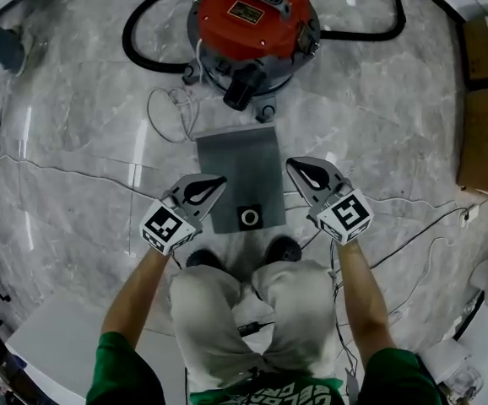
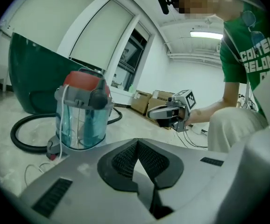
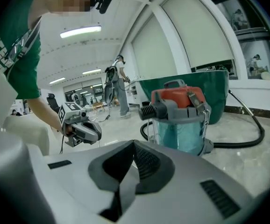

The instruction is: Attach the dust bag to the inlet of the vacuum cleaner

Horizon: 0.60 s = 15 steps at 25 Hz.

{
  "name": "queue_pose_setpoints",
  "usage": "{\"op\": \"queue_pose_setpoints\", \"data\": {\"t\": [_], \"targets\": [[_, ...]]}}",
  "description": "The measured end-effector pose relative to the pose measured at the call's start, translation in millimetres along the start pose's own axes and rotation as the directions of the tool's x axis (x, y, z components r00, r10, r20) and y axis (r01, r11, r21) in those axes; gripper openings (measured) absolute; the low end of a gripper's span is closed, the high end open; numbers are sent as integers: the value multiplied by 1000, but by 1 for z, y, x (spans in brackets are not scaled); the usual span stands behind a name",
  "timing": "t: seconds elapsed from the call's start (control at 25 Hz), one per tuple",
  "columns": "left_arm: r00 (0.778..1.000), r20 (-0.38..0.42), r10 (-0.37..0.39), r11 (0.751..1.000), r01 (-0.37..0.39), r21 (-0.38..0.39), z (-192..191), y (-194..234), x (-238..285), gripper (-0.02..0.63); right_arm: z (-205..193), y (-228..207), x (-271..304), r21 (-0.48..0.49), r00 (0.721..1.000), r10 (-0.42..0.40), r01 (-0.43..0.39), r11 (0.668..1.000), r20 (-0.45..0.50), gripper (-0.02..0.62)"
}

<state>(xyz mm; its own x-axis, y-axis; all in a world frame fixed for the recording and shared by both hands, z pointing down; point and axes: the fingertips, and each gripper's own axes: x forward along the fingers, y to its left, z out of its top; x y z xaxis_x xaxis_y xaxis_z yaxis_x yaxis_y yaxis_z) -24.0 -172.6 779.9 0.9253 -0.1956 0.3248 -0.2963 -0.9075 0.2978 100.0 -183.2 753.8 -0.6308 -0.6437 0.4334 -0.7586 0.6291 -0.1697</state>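
A: Far left, what was there?
B: Black hose (image 1: 147, 24) looped on the marble floor (image 1: 75, 142), far side. White cable (image 1: 170, 108) lay coiled nearer, just left of the bag.

A: Left claw?
B: The left claw (image 1: 217, 182) was over the left edge of the dust bag (image 1: 240, 167) in the head view, with the jaws pressed together and nothing between them. Couldn't tell if it touched the bag.

A: Where was the bag?
B: It lay flat on the floor, grey, between the two claws. Its collar (image 1: 250, 218), with a round hole, was at the near end, by the person's shoes. The bag's far edge was just near of the vacuum base.

A: Vacuum?
B: The vacuum cleaner (image 1: 252, 19) stood upright at the far middle, with a red lid and a clear drum. Its inlet (image 1: 240, 87) was a black stub facing the bag, with nothing on it. The bag was not attached.

A: Right claw?
B: The right claw (image 1: 295, 167) was over the bag's right edge. Jaws together and empty too, and its own view showed them meeting. Contact with the bag was unclear.

A: Anything further right?
B: Thin wires (image 1: 430, 218) trailed across the floor, and cardboard boxes (image 1: 487, 133) sat at the right edge, well apart from the bag.
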Motion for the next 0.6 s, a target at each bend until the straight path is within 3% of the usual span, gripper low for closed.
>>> {"op": "queue_pose_setpoints", "data": {"t": [0.36,0.6], "targets": [[997,20,-75,994,73,83,-94,38,54,4,-95,-23,58,-45,999,27,-26,999,24,9],[995,60,-77,997,76,23,-134,42,66,4,-143,-21,67,-28,999,18,-17,999,33,9]]}}
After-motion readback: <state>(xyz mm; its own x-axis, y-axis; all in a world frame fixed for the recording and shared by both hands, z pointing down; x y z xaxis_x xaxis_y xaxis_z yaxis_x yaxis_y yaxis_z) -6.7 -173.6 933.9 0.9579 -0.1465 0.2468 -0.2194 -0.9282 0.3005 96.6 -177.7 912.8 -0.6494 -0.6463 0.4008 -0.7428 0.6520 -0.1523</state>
